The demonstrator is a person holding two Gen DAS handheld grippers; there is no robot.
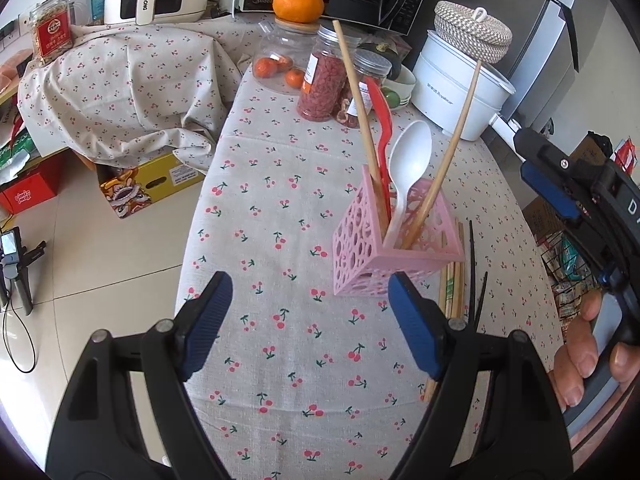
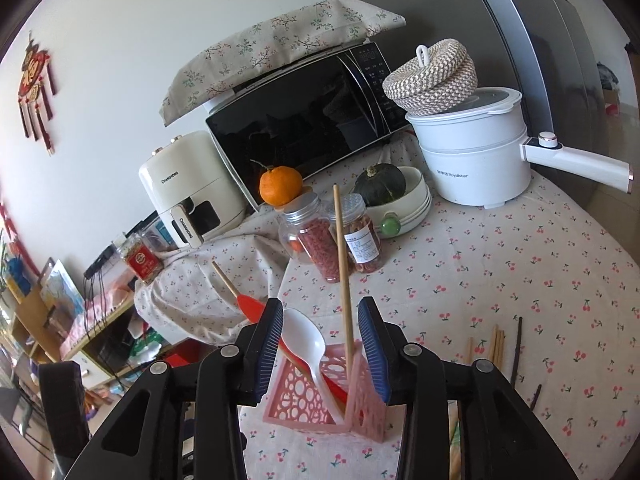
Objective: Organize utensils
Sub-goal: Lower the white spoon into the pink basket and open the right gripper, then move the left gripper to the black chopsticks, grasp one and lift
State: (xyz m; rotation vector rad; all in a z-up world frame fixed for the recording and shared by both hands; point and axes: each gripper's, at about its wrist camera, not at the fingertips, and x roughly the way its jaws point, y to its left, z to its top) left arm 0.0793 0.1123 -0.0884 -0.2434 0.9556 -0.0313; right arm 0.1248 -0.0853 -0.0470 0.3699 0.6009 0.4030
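1. The pink holder, sitting right of centre in the left wrist view, is carrying a white spoon.
2. The left gripper is hovering low, fingers spread, gripping nothing.
3. The right gripper is spreading its fingers around a wooden chopstick without touching it.

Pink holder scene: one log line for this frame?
left gripper open, empty | right gripper open over pink holder | white spoon inside | loose chopsticks on table

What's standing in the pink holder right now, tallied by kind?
In the pink holder:
Wooden sticks: 2
White spoon: 1
Red utensil: 1
Total: 4
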